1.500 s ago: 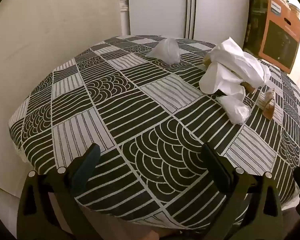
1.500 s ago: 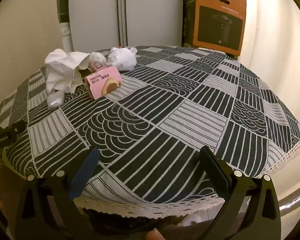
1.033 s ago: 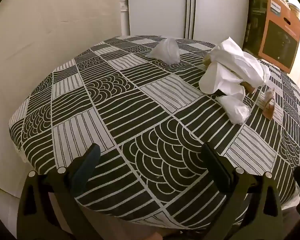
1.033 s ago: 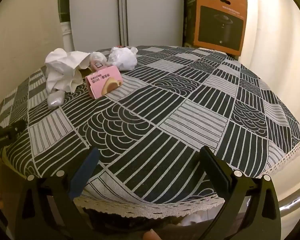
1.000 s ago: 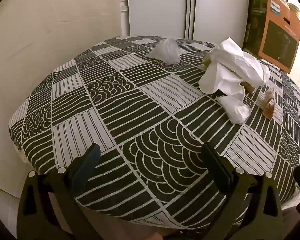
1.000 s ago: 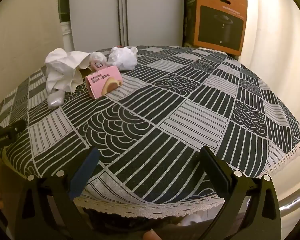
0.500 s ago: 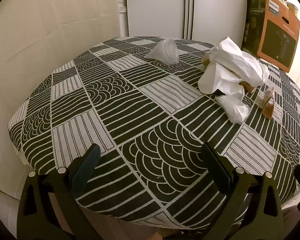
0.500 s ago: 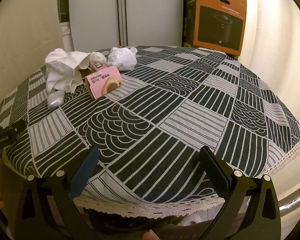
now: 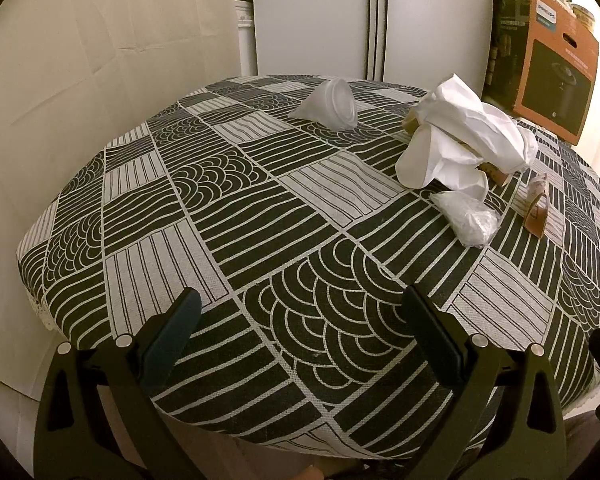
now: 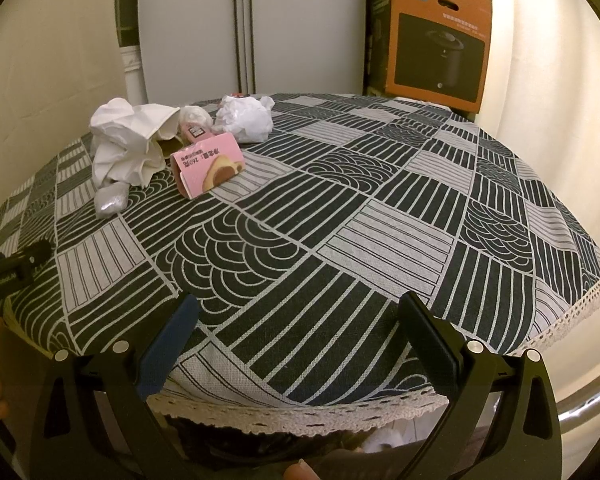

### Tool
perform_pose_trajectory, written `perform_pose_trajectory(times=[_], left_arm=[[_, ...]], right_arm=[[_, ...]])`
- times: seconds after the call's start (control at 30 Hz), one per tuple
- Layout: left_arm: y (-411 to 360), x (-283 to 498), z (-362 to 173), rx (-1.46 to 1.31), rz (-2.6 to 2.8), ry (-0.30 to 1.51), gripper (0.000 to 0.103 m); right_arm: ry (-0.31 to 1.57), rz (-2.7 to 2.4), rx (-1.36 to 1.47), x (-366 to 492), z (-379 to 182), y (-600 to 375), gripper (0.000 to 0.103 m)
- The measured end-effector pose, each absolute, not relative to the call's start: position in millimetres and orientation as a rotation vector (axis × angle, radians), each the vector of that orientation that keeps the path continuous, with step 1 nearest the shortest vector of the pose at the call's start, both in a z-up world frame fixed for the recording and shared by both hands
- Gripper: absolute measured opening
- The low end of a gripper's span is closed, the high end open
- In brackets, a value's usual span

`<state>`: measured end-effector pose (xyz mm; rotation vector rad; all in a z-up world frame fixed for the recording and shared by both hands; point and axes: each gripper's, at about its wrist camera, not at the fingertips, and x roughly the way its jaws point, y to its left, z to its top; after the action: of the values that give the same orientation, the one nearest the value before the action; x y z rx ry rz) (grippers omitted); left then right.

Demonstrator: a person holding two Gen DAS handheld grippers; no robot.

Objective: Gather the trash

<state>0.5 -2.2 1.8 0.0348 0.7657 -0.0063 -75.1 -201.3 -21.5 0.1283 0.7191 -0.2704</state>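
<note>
Trash lies on a table with a black-and-white patterned cloth [image 9: 260, 216]. A crumpled white paper bag [image 9: 460, 136] [image 10: 128, 140], a small clear plastic wad [image 9: 466, 218] [image 10: 110, 200], a clear plastic cup on its side [image 9: 334, 104], a pink snack box [image 10: 208, 164], a smaller pink packet [image 10: 194, 130] and a crumpled white paper ball [image 10: 246, 118] lie there. My left gripper [image 9: 300, 332] is open and empty at the near table edge. My right gripper [image 10: 298, 332] is open and empty at the near edge, well short of the trash.
A white fridge [image 9: 372, 16] stands behind the table. An orange and black appliance box [image 10: 440, 36] stands at the back right. A wall is at the left [image 9: 80, 80]. The cloth's lace hem [image 10: 300, 412] hangs at the near edge.
Both views have shifted only slightly; the left gripper has tilted a little. Nothing on the table has moved and both grippers remain open.
</note>
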Motion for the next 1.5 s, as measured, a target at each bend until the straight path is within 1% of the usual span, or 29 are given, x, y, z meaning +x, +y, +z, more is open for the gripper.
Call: perform_pose_trajectory(times=[0.9, 1.2, 1.5], left_arm=[[2, 0, 0, 0.037, -0.028, 0.777, 0.098], [7, -6, -3, 0.043, -0.073, 0.724, 0.098], [10, 0, 1, 0.056, -0.186, 0.762, 0.097]], right_arm=[[0.670, -0.274, 0.123, -80, -23, -201, 0.096], [0.657, -0.247, 0.112, -81, -24, -202, 0.096], [0.614, -0.184, 0.118, -82, -17, -207, 0.095]])
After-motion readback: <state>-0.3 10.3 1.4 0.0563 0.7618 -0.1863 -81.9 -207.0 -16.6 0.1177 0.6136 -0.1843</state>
